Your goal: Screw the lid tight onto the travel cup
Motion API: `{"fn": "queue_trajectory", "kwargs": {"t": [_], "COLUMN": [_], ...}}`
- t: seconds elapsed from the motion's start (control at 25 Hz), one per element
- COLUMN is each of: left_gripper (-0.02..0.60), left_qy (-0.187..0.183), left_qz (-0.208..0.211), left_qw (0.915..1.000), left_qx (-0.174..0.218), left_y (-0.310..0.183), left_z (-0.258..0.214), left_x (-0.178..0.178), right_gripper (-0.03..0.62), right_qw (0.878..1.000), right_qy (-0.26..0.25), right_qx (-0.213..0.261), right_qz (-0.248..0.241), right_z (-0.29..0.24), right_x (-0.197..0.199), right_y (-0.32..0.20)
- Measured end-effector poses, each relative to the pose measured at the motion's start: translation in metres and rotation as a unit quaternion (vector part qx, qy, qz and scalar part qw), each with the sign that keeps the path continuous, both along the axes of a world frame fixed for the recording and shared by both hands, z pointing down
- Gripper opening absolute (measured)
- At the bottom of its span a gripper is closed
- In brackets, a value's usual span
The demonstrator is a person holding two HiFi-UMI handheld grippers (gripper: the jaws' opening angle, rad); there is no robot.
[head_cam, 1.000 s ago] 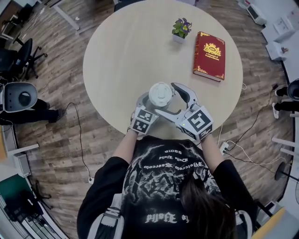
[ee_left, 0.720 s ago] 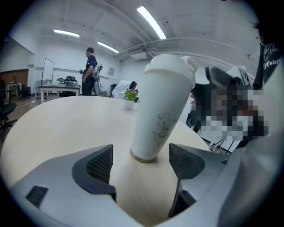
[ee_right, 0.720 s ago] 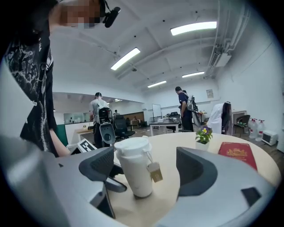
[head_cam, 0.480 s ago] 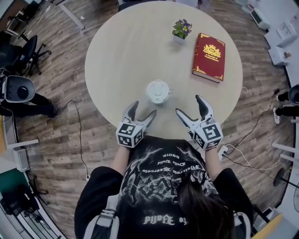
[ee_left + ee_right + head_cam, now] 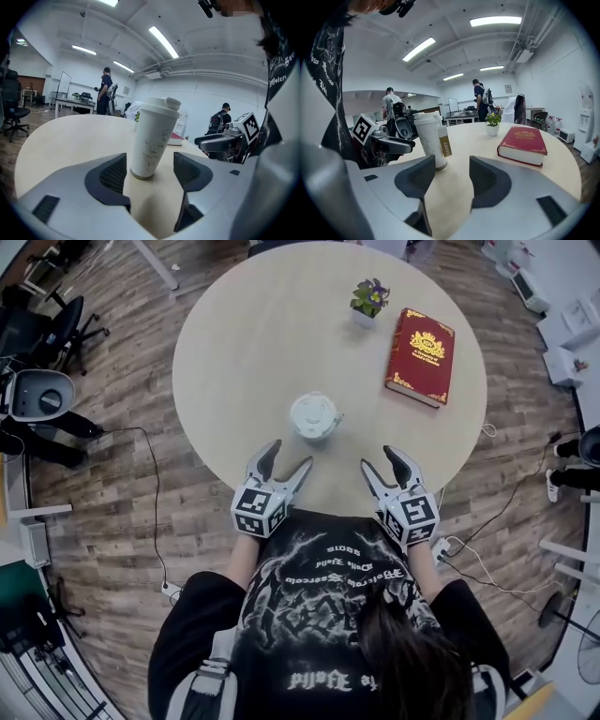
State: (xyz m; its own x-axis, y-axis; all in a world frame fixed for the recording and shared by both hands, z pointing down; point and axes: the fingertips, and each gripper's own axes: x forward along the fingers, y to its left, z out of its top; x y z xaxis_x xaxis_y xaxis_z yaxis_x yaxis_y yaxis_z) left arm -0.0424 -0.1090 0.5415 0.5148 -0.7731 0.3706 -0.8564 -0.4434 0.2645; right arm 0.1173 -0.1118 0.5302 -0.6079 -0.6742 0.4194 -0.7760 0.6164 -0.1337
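Observation:
A white travel cup (image 5: 313, 416) with its lid on stands upright in the middle of the round table (image 5: 244, 343). It shows again in the left gripper view as the cup (image 5: 152, 138) and in the right gripper view as the cup (image 5: 430, 140), with a brown "COFFEE" label. My left gripper (image 5: 285, 463) sits at the near table edge, short of the cup, its jaws closing a little with nothing between them. The right gripper (image 5: 384, 467) is also at the near edge, right of the cup, its jaws closing and empty.
A red book (image 5: 420, 354) lies at the table's right and a small potted plant (image 5: 367, 300) stands beyond the cup. Cables run over the wooden floor (image 5: 159, 521). People stand at desks far off in the gripper views.
Both grippers let go of the cup and pulled back to the near table edge. The cup now stands alone. The right jaws have narrowed since half a second ago.

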Motion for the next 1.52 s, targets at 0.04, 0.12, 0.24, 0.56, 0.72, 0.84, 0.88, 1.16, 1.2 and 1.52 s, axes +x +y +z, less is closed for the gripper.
{"fn": "queue_trajectory", "kwargs": {"t": [0.04,0.12,0.24,0.56,0.72,0.84,0.88,1.16,1.2,1.52], "left_gripper": [0.305,0.224,0.176,0.023,0.021,0.021,0.021,0.021,0.021,0.021], "left_qy": [0.0,-0.003,-0.007,-0.011,-0.022,-0.019,-0.019,-0.021,-0.018,-0.02], "left_qz": [-0.003,-0.01,-0.022,-0.026,-0.023,-0.021,-0.021,-0.04,-0.042,-0.05], "left_qw": [1.0,0.9999,0.9996,0.9993,0.9992,0.9994,0.9994,0.9988,0.9988,0.9985], "left_qx": [0.003,0.009,0.018,0.026,0.022,0.019,0.019,0.019,0.018,0.009], "left_y": [0.001,0.001,0.003,0.005,0.003,0.003,0.004,0.001,0.001,-0.003], "left_z": [-0.001,-0.004,-0.009,-0.009,-0.006,-0.006,-0.006,-0.005,-0.005,-0.001], "left_x": [0.0,-0.001,-0.002,-0.001,0.002,0.002,0.002,-0.005,-0.007,-0.01], "right_gripper": [0.224,0.187,0.118,0.006,0.006,0.006,0.005,0.005,0.005,0.005], "right_qw": [1.0,0.999,0.999,1.0,1.0,1.0,1.0,1.0,1.0,0.999], "right_qy": [0.008,0.03,0.041,0.014,-0.002,-0.008,-0.008,-0.007,-0.008,-0.007], "right_qx": [0.005,0.014,0.019,0.01,0.001,-0.004,-0.005,-0.012,-0.013,-0.015], "right_qz": [-0.001,-0.003,-0.01,-0.002,0.015,0.022,0.022,0.02,0.021,0.032], "right_z": [-0.001,-0.002,-0.004,-0.007,-0.009,-0.008,-0.008,-0.003,-0.003,-0.001], "right_x": [-0.001,-0.002,-0.007,-0.015,-0.011,-0.01,-0.011,-0.013,-0.012,-0.008], "right_y": [-0.001,-0.002,0.001,0.0,-0.005,-0.004,-0.004,-0.002,-0.003,-0.005]}}
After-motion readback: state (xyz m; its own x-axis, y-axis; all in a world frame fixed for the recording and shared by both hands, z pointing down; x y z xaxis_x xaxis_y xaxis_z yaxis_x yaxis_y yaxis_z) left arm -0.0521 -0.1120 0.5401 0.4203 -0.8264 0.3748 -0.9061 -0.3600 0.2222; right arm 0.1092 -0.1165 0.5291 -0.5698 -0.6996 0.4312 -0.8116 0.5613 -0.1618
